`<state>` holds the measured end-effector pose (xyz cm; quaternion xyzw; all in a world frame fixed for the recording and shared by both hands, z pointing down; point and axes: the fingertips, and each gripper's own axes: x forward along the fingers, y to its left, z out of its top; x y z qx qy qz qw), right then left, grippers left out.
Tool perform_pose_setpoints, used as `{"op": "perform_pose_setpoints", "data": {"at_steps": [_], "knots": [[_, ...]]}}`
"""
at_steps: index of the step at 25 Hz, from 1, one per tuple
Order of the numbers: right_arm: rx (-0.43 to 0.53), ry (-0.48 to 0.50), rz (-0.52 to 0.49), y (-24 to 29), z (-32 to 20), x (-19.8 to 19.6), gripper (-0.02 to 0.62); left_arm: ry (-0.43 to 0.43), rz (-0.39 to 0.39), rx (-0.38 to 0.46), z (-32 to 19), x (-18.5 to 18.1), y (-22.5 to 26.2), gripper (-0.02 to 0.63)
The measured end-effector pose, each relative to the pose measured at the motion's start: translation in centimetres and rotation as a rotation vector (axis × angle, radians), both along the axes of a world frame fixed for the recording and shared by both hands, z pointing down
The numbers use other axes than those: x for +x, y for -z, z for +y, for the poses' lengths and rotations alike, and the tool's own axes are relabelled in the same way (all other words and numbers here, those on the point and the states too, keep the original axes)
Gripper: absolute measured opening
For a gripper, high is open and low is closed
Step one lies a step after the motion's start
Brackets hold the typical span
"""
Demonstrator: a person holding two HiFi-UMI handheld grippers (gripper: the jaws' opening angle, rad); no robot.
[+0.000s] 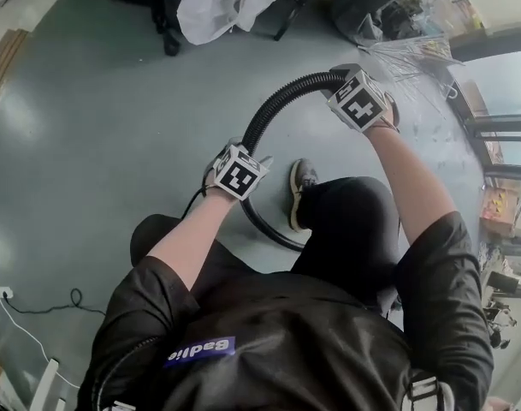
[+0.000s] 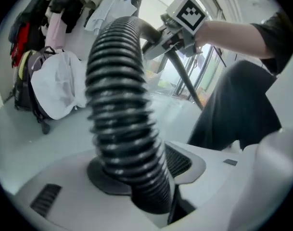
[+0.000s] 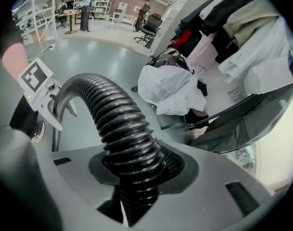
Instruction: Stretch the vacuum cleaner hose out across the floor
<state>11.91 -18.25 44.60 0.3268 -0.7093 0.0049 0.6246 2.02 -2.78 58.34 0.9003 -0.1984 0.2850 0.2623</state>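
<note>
the person stands on the grey floor (image 1: 89,127) with a claw in each hand, and the black ribbed vacuum cleaner hose (image 1: 275,101) arches through the air between the two, well off the ground. the right claw (image 1: 356,101) is the higher one, out ahead of the body, and its jaws are closed onto the hose, the pads hugging the ribs on both sides in the right gripper view. the left claw (image 1: 239,169) sits lower and nearer the person's knee; the hose runs between its jaws too, but they stand wider, with a dark gap beside the hose on one side, so it looks loosely cradled and not pinched. below the left claw the hose curves on down to the floor and sweeps round just beside the person's shoe (image 1: 300,191). from the left gripper view the hose rises in a blurred curve toward the right claw, up by the windows. further off, a white bag (image 1: 222,2) slumps against dark bags at the foot of a rack of hanging clothes (image 3: 242,23). a thin black cable (image 1: 46,305) lies on the floor near the person's left side, well apart from the hose.
</note>
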Motion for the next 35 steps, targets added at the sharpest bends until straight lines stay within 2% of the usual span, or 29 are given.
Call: {"op": "perform_pose_setpoints", "data": {"at_steps": [1,4,6,8,10,11,14,18,21,22,24,25,27,29,31,33,35], "knots": [[-0.007,0.014,-0.008,-0.4,-0.2,0.1,0.158,-0.007,-0.039,0.016,-1.3,-1.3,-0.4,0.168],[-0.056,0.021,-0.058,-3.0,-0.9,1.8,0.158,-0.072,-0.138,0.055,-5.4,-4.2,0.1,0.146],[-0.122,0.005,-0.117,-5.7,-0.7,2.9,0.16,-0.14,-0.247,0.1,-7.2,-5.6,0.5,0.137],[-0.198,0.028,-0.152,-8.5,0.1,3.3,0.161,-0.206,-0.367,0.125,-8.5,-6.9,0.4,0.132],[-0.243,0.127,-0.133,-10.5,0.1,3.1,0.177,-0.264,-0.49,0.139,-10.0,-8.2,-0.1,0.129],[-0.251,0.196,-0.122,-11.2,-0.1,2.4,0.211,-0.294,-0.552,0.14,-10.7,-8.8,-0.4,0.127],[-0.238,0.402,-0.152,-12.3,-0.9,-1.3,0.264,-0.386,-0.699,0.103,-12.5,-10.0,-1.4,0.127],[-0.13,0.674,-0.257,-12.7,-2.6,-9.2,0.265,-0.477,-0.796,0.026,-14.5,-9.6,-0.8,0.129],[-0.081,0.787,-0.336,-12.5,-4.3,-13.7,0.264,-0.499,-0.835,-0.037,-15.5,-8.3,-0.5,0.14],[-0.091,0.792,-0.365,-12.5,-5.1,-14.5,0.257,-0.484,-0.834,-0.049,-16.1,-7.7,-0.5,0.146],[-0.145,0.76,-0.418,-12.6,-6.5,-15.1,0.141,-0.393,-0.824,-0.022,-17.8,-7.2,-0.7,0.177],[-0.174,0.732,-0.437,-12.9,-7.3,-15.1,0.115,-0.32,-0.82,0.017,-18.8,-7.4,-0.8,0.195],[-0.227,0.642,-0.47,-13.8,-9.0,-14.6,0.115,-0.158,-0.81,0.079,-19.9,-8.6,-0.9,0.325],[-0.282,0.514,-0.513,-14.7,-10.8,-13.9,0.115,-0.009,-0.778,0.093,-19.7,-10.4,-1.2,0.345],[-0.317,0.421,-0.543,-15.2,-12.1,-13.5,0.117,0.103,-0.747,0.096,-18.7,-12.3,-2.6,0.356],[-0.331,0.357,-0.56,-15.2,-12.8,-13.7,0.117,0.19,-0.709,0.089,-17.6,-13.9,-4.8,0.356],[-0.327,0.32,-0.56,-14.7,-13.0,-14.1,0.117,0.32,-0.623,0.064,-16.9,-15.2,-6.7,0.359]]}}
